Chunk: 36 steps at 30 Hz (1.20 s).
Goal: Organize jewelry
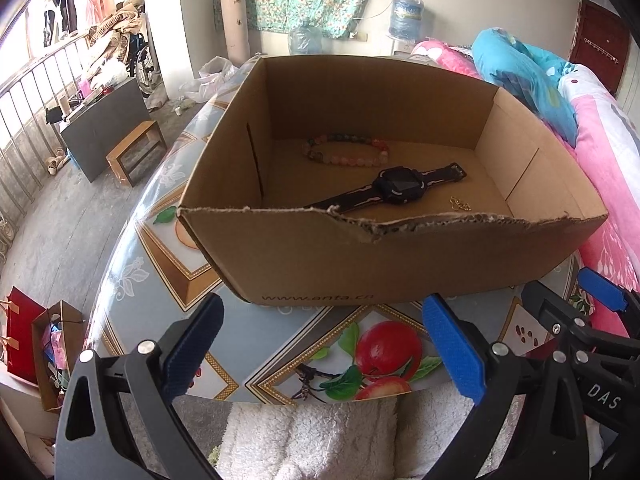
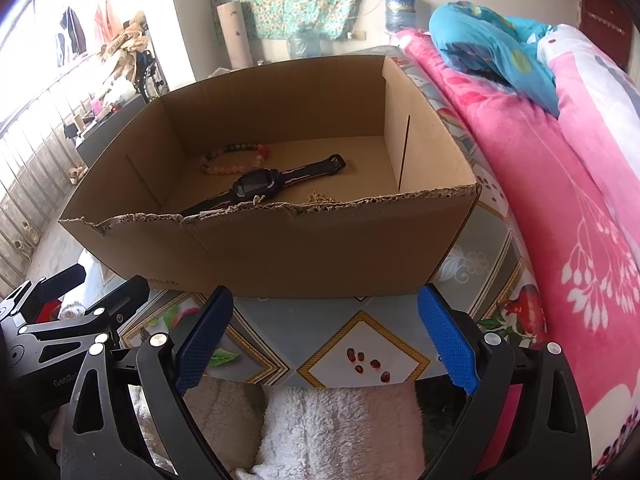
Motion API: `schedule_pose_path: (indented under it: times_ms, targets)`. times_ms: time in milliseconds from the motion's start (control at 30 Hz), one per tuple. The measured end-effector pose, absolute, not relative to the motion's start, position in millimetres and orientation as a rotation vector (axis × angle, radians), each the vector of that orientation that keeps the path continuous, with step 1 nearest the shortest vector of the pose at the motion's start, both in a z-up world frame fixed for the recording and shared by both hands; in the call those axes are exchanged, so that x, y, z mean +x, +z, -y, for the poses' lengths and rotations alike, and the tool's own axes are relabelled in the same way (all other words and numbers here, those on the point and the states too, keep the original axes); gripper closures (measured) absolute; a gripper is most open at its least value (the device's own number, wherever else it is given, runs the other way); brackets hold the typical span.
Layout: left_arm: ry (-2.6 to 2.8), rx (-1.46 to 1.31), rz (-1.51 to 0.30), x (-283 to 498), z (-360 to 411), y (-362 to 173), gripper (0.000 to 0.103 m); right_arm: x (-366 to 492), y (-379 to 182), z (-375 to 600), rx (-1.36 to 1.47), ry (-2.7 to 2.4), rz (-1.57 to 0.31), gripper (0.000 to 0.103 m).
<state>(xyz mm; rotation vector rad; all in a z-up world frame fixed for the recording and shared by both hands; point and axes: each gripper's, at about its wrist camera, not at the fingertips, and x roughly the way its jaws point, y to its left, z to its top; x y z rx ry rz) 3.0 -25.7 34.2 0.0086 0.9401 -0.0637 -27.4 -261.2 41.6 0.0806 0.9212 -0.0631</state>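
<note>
Partly hidden behind the torn near wall of the cardboard box (image 1: 400, 256): a small gold chain (image 1: 460, 203), hard to make out. Inside the box too, a black watch (image 1: 394, 190) and, behind it, a bead bracelet (image 1: 346, 150). In front of the box, left gripper (image 1: 320, 344) and right gripper (image 2: 324, 336), fingers spread, empty.

Left hand-held gripper (image 1: 322, 350) agape, empty; right hand-held gripper (image 2: 324, 338) likewise.

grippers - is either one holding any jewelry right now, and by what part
Nothing is held. The left gripper and right gripper are both open and empty, short of the cardboard box.
</note>
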Motion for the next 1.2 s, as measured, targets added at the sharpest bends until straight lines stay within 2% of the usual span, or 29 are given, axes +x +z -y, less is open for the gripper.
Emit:
schedule_pose_path:
  times_ms: [1200]
  targets:
    - [-0.052,0.008,-0.952,4.1,23.3,31.7,0.006,-25.3,38.3,259.4,0.069,-0.06,-0.935,0.014]
